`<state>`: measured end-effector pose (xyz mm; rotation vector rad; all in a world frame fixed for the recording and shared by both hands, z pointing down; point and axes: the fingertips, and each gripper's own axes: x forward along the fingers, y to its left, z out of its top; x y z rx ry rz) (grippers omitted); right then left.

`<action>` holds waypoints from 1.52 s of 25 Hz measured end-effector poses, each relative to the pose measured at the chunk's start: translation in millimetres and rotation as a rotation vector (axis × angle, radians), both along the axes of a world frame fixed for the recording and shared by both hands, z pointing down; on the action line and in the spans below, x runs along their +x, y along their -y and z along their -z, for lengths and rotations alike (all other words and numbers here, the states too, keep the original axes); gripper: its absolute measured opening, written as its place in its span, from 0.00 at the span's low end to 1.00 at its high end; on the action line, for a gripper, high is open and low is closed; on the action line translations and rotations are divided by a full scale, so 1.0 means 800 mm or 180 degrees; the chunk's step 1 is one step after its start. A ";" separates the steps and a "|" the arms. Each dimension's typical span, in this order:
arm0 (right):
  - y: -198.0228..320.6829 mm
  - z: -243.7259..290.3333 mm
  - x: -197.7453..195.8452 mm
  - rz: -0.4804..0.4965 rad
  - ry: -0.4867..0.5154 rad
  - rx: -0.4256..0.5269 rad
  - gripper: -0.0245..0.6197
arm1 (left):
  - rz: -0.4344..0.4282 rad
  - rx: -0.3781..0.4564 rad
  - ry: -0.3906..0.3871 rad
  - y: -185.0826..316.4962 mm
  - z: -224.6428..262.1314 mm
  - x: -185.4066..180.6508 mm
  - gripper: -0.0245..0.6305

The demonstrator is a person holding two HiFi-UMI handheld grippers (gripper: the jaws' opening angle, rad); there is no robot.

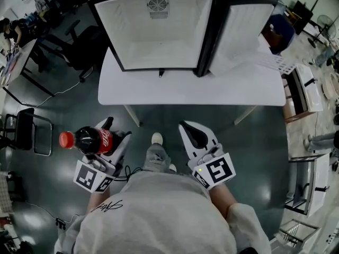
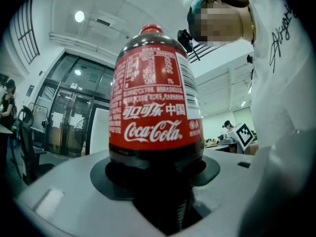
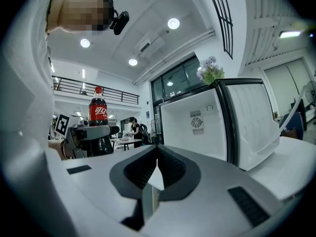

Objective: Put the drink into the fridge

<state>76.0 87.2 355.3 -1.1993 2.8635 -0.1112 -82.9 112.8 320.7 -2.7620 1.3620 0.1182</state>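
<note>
Grasping one cola bottle (image 1: pixel 89 140) in your left gripper (image 1: pixel 113 135), you hold the right gripper (image 1: pixel 186 127), fingers (image 1: pixel 194 137) clenched empty, facing one open fridge (image 1: pixel 159 33) on one tabletop (image 1: pixel 185 92).

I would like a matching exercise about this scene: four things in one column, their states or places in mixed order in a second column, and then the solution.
Things:
1. bottle
2. right gripper
3. fridge door
4. table

States or places:
A. swung open
B. carries the fridge
C. clamped in the left gripper
D. shut, with nothing between the jaws

Pairs: 1-C, 2-D, 3-A, 4-B
</note>
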 end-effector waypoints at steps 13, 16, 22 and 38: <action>0.060 0.010 -0.017 -0.0068 -0.0012 0.0036 0.06 | -0.0140 0.0012 0.0041 0.065 0.002 -0.009 0.45; 0.074 0.008 -0.022 -0.0077 -0.0022 0.0024 0.06 | -0.0173 0.0004 0.0041 0.080 0.000 -0.011 0.45; 0.104 0.009 -0.030 -0.0112 -0.0018 0.0015 0.06 | -0.0212 -0.0022 0.0053 0.110 -0.003 -0.017 0.45; 0.188 0.011 -0.043 -0.0160 -0.0039 -0.0029 0.06 | -0.0298 -0.0036 -0.0013 0.197 -0.001 -0.024 0.45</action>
